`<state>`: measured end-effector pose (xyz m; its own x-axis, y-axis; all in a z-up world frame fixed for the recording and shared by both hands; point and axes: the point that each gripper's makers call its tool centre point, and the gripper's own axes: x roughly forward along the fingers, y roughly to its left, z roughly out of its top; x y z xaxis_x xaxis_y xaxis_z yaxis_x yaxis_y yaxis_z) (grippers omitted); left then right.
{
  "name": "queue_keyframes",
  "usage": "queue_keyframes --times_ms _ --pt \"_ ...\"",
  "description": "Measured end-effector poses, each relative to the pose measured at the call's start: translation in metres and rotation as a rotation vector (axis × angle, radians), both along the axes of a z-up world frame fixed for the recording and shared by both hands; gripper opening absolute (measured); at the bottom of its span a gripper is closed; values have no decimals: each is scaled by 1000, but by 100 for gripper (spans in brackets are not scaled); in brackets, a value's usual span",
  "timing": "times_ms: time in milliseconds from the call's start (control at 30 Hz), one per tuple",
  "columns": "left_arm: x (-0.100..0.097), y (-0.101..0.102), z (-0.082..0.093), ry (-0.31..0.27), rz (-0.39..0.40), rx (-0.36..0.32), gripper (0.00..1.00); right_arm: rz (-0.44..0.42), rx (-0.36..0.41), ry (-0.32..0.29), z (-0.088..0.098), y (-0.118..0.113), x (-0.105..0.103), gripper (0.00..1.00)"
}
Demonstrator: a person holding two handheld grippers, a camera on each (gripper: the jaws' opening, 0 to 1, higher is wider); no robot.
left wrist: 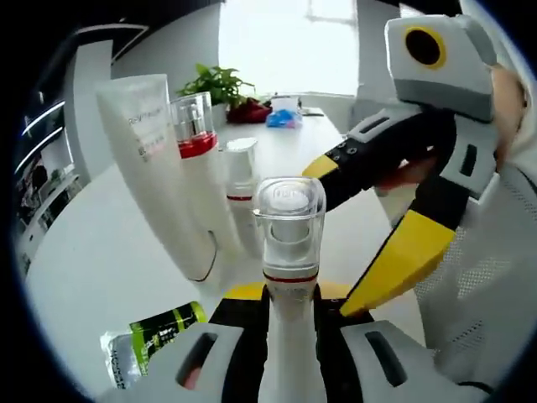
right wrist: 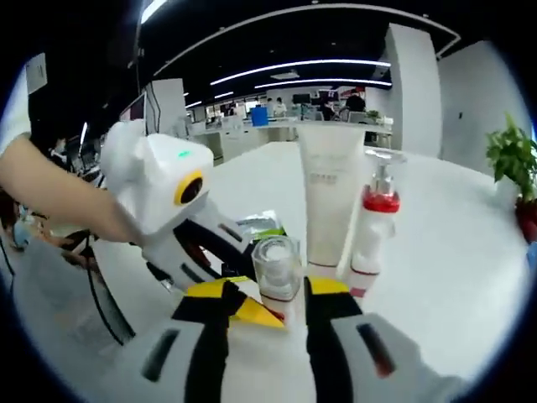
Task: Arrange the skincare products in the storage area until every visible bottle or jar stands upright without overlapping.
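Note:
My left gripper [left wrist: 289, 294] is shut on the body of a white bottle with a clear cap and a red band [left wrist: 289, 227], held upright above the white table. The same bottle [right wrist: 277, 269] stands between the yellow-tipped fingers of my right gripper [right wrist: 275, 294], which is open. In the left gripper view the right gripper [left wrist: 340, 235] reaches in from the right, its jaws spread beside the cap. Behind stand a tall white tube [left wrist: 159, 159], a pump bottle with a red band [left wrist: 195, 126] and a small white bottle [left wrist: 241, 176], all upright.
A green and black sachet [left wrist: 159, 332] lies flat on the white table [left wrist: 84, 252] to the left of my left gripper. A potted plant [left wrist: 218, 84] and a blue object [left wrist: 284, 117] sit at the far end. A person's sleeve [left wrist: 487, 294] is at the right.

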<state>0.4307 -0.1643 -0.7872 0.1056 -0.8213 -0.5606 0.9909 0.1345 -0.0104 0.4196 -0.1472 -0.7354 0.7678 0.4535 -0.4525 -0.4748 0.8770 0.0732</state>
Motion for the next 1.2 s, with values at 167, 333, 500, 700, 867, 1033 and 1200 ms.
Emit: queue_keyframes --times_ms 167,333,500,700,867,1033,1200 --pt "8 -6 2 7 16 -2 17 -23 27 44 -5 -9 -3 49" --pt "17 -10 1 16 29 -5 17 -26 30 63 -7 -16 -5 59" --pt "23 -14 1 21 41 -13 17 -32 30 65 -5 -21 -6 66" --pt "32 -19 2 28 50 -29 17 -58 31 67 -3 -33 -7 72" --pt "35 -23 3 38 53 -38 17 -69 28 70 -3 -40 -7 73" --pt "37 -26 3 40 43 -39 17 -79 31 77 -5 -45 -8 74" --pt "37 -28 3 39 30 -33 17 -81 33 79 -6 -46 -8 75"
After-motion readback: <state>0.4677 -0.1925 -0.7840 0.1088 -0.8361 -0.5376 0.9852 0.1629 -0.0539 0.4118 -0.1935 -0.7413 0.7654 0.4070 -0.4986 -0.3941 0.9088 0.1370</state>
